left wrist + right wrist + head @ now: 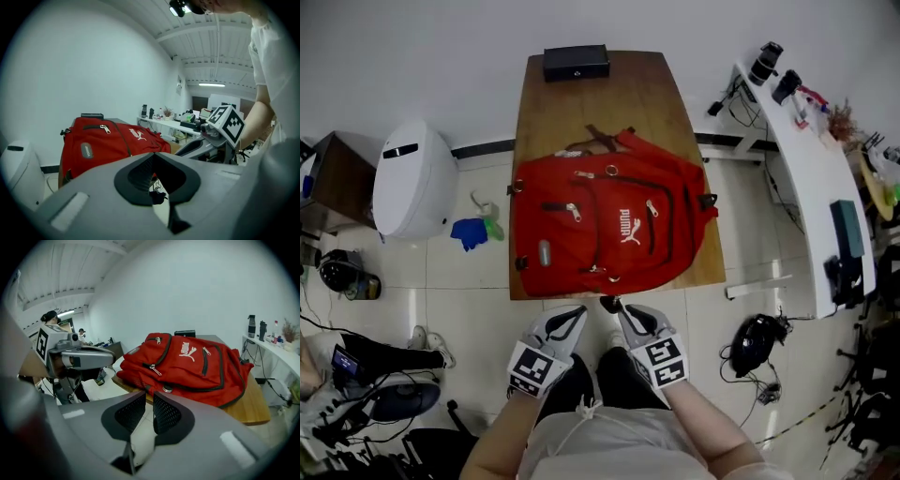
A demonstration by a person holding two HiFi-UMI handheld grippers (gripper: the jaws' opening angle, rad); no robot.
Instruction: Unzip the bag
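A red backpack (609, 225) lies flat on the wooden table (600, 94), logo side up, its zippers closed. Silver pulls show on it (573, 210), and in the right gripper view one pull (154, 370) hangs on the near side of the backpack (192, 364). Both grippers hover just off the table's near edge, apart from the bag. My left gripper (579, 314) (153, 154) has its tips together and holds nothing. My right gripper (611, 305) (149, 397) shows a narrow gap between its pads, with nothing in it. From the left gripper view the backpack (108, 140) lies ahead.
A black box (577, 62) sits at the table's far end. A white rounded bin (412, 178) stands on the floor to the left, with a blue cloth (471, 232) beside it. A white desk (811, 159) with gear runs along the right, and a black bag (757, 339) lies below it.
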